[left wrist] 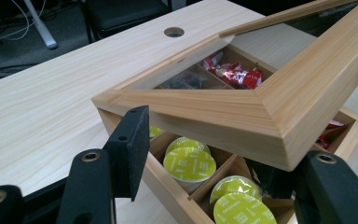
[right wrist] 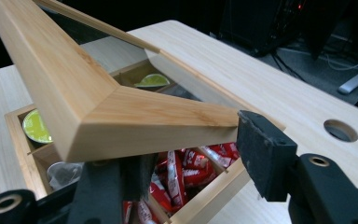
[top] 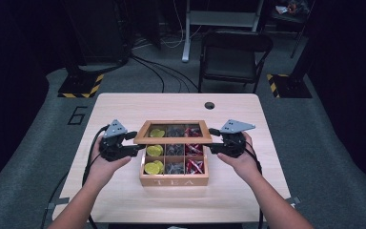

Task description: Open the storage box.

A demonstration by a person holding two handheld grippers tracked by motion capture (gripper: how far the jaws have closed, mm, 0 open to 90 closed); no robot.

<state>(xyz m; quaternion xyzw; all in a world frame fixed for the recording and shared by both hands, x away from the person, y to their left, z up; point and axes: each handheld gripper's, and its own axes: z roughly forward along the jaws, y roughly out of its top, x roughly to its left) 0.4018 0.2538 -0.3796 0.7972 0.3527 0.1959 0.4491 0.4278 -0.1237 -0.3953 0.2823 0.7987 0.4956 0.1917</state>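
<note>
- Lid [top: 173, 132] of the wooden tea box [top: 174, 180] is what we're watching: a wooden frame with a clear pane, raised at its front edge and tilted above the open compartments, in the middle of the table [top: 124, 109].
- We see two grippers at work, one on each front corner of that lid.
- Left gripper [top: 136, 143]: its jaws straddle the lid's left front corner. In the left gripper view [left wrist: 205, 149] one pad [left wrist: 131, 144] stands outside the frame and the other is tucked beneath it; we call it clamped on the lid.
- Right gripper [top: 213, 140]: its jaws bracket the right front corner [right wrist: 186, 163], one pad [right wrist: 261, 154] against the frame's end, the other under the wood. It grips the lid too.
- Counting compartments from the high view, we make it three columns, with two rows showing below the lid.
- Yellow-green capsules [top: 154, 167] fill the left column; we count four in the left gripper view [left wrist: 189, 163].
- Red wrapped sweets [top: 195, 164] sit in the right column, too jumbled to count [right wrist: 186, 172].
- Dark packets [top: 174, 167] fill the middle column.
- One folding chair [top: 233, 57] stands beyond the table.
</note>
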